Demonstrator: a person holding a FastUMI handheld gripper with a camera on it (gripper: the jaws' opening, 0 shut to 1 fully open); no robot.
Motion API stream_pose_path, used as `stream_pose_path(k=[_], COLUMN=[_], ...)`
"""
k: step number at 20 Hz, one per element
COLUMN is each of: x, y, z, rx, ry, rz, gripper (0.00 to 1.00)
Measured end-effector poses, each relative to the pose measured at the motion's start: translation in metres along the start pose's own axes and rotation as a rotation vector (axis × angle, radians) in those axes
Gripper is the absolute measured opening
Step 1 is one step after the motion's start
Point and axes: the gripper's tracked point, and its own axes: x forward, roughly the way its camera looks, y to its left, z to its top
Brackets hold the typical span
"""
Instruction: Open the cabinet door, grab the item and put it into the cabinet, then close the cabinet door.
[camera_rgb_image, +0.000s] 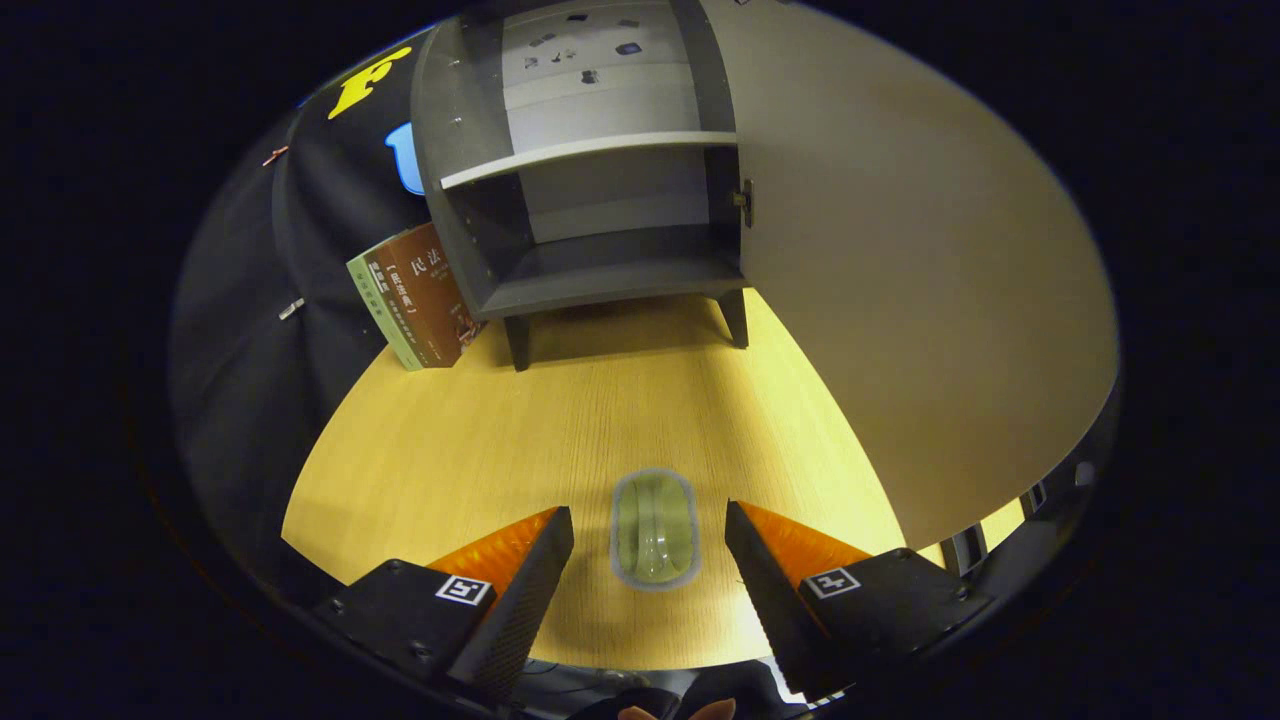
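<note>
Your item (655, 527) is a small, pale green, translucent oblong with rounded ends and a greyish rim, lying flat on the wooden counter (480, 440) in the lower centre of the frame. Its long axis runs straight away from you, toward the cabinet (590, 180) at upper centre. Your jaws (650, 565) stand wide apart, one on each side of the item, neither touching it. The cabinet door (900, 260) is swung open to the right; both shelves inside look bare. A book (415, 295) leans against the cabinet's left side.
</note>
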Motion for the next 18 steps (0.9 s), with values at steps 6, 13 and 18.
stream_pose_path(k=[6, 13, 18], x=[0.045, 0.088, 0.084], y=[-0.001, -0.004, -0.005], z=[-0.023, -0.059, -0.058], rx=[-0.015, -0.076, -0.099], ry=[0.067, 0.177, 0.179], rz=[-0.029, -0.082, -0.078], gripper=[0.97, 0.58, 0.13])
